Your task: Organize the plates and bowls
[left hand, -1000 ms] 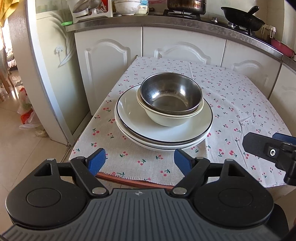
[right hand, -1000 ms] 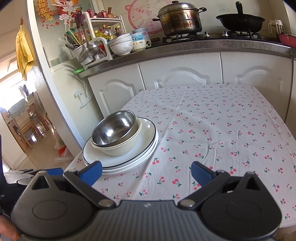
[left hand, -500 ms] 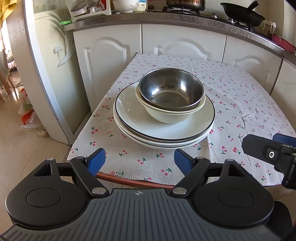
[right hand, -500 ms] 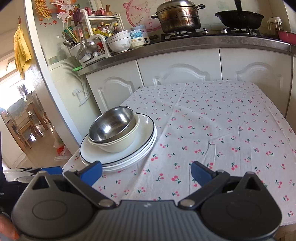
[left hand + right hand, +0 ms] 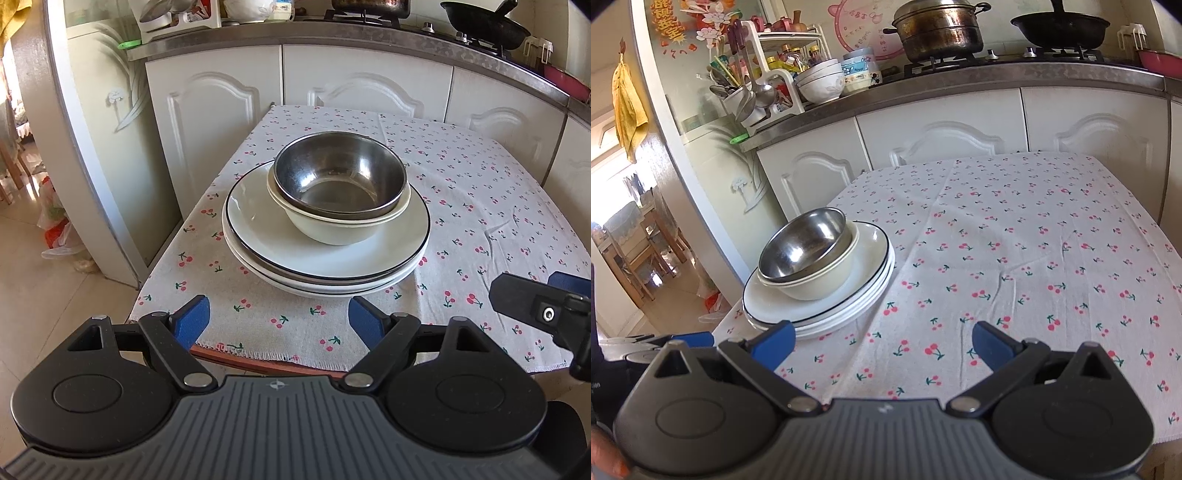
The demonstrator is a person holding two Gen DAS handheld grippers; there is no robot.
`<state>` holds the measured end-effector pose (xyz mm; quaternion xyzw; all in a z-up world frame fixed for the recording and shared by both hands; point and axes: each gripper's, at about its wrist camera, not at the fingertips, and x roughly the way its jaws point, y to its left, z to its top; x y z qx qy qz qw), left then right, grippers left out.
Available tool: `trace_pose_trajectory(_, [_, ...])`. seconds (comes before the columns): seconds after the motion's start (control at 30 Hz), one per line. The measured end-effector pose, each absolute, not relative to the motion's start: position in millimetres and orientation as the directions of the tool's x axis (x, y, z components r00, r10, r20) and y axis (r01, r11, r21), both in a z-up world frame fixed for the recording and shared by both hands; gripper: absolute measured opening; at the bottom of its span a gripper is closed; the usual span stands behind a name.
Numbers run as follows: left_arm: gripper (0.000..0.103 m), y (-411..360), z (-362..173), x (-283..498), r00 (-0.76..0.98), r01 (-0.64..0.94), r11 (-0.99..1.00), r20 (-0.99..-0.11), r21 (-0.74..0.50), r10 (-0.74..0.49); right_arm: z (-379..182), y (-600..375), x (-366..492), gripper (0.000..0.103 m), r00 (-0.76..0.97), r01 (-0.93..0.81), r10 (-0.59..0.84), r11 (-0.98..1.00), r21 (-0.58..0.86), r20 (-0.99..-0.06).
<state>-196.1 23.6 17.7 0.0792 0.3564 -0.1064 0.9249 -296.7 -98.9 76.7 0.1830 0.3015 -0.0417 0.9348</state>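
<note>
A steel bowl [image 5: 340,175] sits nested in a cream bowl [image 5: 332,229], and both rest on a stack of white plates with black rims [image 5: 258,229] near the table's front left corner. The same stack shows at the left in the right wrist view: steel bowl [image 5: 803,247], cream bowl [image 5: 820,286], plates [image 5: 871,258]. My left gripper [image 5: 279,321] is open and empty, just short of the plates at the table's front edge. Open and empty too, my right gripper [image 5: 882,341] hovers over the cloth to the right of the stack.
The table wears a cherry-print cloth [image 5: 1015,240]. White cabinets [image 5: 354,81] stand behind it under a steel counter with a pot [image 5: 938,27], a black wok [image 5: 1060,27], stacked bowls [image 5: 820,79] and a utensil rack [image 5: 753,85]. A pillar [image 5: 74,147] stands left of the table.
Both grippers have drifted slightly, with the views shifting a little; the stack sits a bit lower and nearer in the right wrist view. Bowls and plates have not moved. Both grippers stay open.
</note>
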Motion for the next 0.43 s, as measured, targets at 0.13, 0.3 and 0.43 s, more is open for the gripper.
trace_pose_trajectory(0.13, [0.102, 25, 17, -195, 0.719, 0.263, 0.964, -0.677, 0.050, -0.161, 76, -98, -298, 0.101, 0.815, 0.184, 0.038, 0.929, 0.320, -0.578])
trace_pose_trajectory(0.3, [0.102, 26, 20, -196, 0.722, 0.287, 0.958, -0.662, 0.020, -0.203, 70, -96, -297, 0.101, 0.807, 0.177, 0.053, 0.928, 0.327, -0.588])
trace_pose_trajectory(0.43, [0.103, 26, 32, -196, 0.726, 0.311, 0.950, -0.640, -0.019, -0.250, 66, -105, -294, 0.101, 0.803, 0.192, 0.058, 0.917, 0.349, -0.593])
